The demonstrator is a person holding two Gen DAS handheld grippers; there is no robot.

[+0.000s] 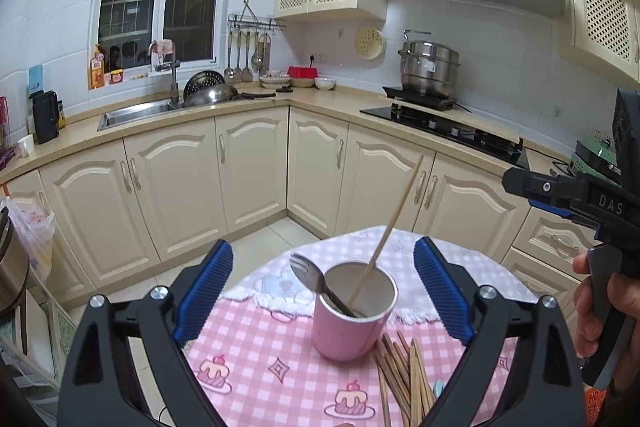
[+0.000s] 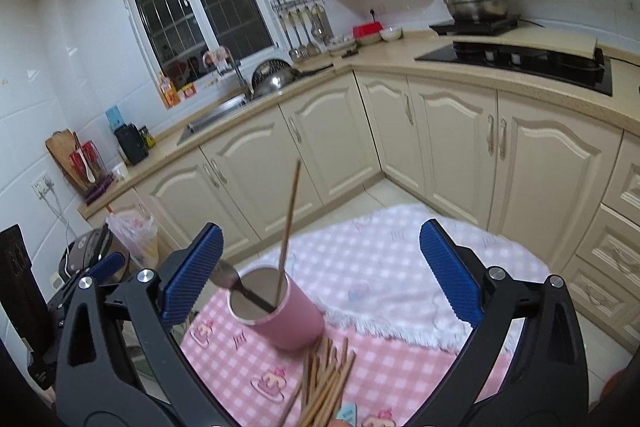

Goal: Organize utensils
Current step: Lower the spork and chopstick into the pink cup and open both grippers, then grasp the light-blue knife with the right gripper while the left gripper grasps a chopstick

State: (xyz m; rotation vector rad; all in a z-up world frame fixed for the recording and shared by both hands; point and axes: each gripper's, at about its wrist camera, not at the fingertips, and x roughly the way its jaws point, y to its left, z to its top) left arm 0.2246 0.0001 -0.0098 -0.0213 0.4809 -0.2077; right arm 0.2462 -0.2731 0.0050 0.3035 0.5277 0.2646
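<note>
A pink cup [image 1: 348, 323] [image 2: 288, 319] stands on the pink checked tablecloth. Inside it lean a metal spork [image 1: 306, 269] [image 2: 228, 277] and one wooden chopstick [image 1: 394, 219] [image 2: 289, 223]. Several loose chopsticks [image 1: 404, 371] [image 2: 324, 379] lie on the cloth just in front of the cup. My left gripper [image 1: 324, 291] is open, its blue pads either side of the cup and apart from it. My right gripper [image 2: 320, 271] is open too, with nothing between its pads; the cup sits toward its left pad. In the left wrist view the right gripper's body [image 1: 576, 199] shows at the right edge, held by a hand [image 1: 600, 311].
The small table [image 1: 256, 359] ends close behind the cup, with tiled floor beyond. Cream cabinets, a sink [image 1: 136, 113], a hob [image 1: 444, 131] and a steel steamer pot [image 1: 430, 67] line the far counter. A plastic bag [image 1: 32, 227] and a cooker sit to the left.
</note>
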